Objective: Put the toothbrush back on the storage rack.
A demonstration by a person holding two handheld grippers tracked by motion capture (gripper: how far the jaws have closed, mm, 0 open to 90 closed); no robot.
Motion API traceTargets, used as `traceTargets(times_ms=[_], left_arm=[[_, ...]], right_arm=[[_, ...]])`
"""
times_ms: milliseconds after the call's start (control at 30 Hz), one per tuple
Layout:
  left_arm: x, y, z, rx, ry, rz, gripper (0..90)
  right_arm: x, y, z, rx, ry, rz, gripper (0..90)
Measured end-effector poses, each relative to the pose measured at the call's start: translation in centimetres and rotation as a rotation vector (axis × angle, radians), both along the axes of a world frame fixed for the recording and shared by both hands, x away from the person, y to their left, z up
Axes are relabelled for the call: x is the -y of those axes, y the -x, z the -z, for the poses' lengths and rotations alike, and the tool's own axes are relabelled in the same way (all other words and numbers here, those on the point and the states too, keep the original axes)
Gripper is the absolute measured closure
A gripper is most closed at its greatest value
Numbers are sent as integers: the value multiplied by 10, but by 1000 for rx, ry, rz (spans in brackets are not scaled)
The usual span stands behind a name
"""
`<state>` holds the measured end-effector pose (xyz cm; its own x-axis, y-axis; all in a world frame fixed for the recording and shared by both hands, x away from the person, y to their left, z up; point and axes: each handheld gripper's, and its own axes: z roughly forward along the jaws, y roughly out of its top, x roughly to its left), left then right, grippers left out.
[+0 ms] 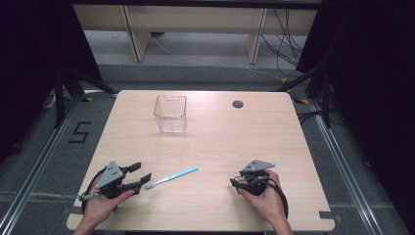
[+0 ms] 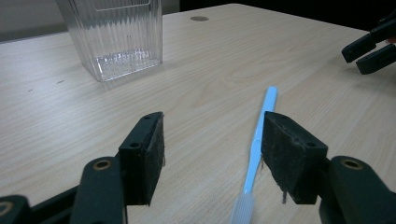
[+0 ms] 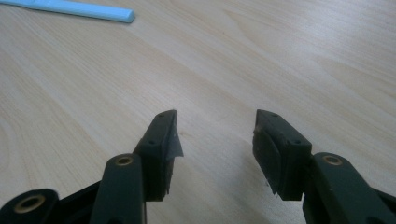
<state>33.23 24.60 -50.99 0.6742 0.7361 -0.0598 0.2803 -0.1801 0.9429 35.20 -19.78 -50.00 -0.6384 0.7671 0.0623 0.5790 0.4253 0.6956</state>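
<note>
My left gripper [image 1: 140,177], jaws wide, sits at the brush end of the toothbrush [image 1: 172,176], which lies flat on the table [image 1: 274,132] with its handle running toward my right gripper [image 1: 236,181], also open but well apart from it.

Toothbrush [image 2: 256,147]: bristle head cut off by the bottom edge in the left gripper view and blurred. In the right gripper view only the handle end is seen. Clear container [image 2: 112,35]: top cropped.
</note>
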Motion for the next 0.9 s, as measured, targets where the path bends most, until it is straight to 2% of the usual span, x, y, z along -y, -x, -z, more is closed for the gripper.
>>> traceTargets(times_ms=[100, 133, 200, 233, 267, 333, 500, 533, 633, 667, 700, 733, 767, 833, 900], left_arm=[[1, -1, -2, 3, 4, 15, 413], [2, 0, -3, 1, -6, 15, 415], [2, -1, -6, 4, -2, 19, 420], [2, -1, -8, 1, -6, 18, 423], [2, -1, -10, -2, -15, 16, 426], [3, -2, -13, -2, -10, 25, 432], [4, -5, -23, -25, -69, 39, 447], [5, -5, -24, -38, -75, 39, 448], [7, -8, -27, -61, -92, 51, 449], [8, -9, -28, -73, -110, 50, 449], [8, -9, -28, -73, -110, 50, 448], [10, -11, -29, -92, -125, 63, 448], [11, -11, -30, -102, -135, 69, 447], [14, -13, -31, -116, -160, 84, 447], [18, -15, -33, -133, -181, 105, 447]], right_arm=[[0, 0, 0, -1, 0, 1, 500], [0, 0, 0, -3, 2, 0, 499], [-1, 1, -1, -19, -2, 5, 497], [0, 1, -1, -7, 4, -1, 496], [-1, 2, -2, -25, -2, 9, 496], [0, 1, -2, -18, 0, 4, 493], [-1, 2, -2, -33, 1, 4, 488], [-3, 4, -2, -59, -13, 35, 484], [-1, 1, 0, -28, 9, -2, 476], [-1, 2, 0, -39, -1, 9, 476], [-1, 2, 0, -39, -1, 9, 476], [-1, 2, 0, -40, -2, 13, 476], [-1, 2, -1, -45, 2, 10, 476], [0, 1, -1, -22, 17, -18, 476], [-1, 1, -1, -32, 18, -15, 476]])
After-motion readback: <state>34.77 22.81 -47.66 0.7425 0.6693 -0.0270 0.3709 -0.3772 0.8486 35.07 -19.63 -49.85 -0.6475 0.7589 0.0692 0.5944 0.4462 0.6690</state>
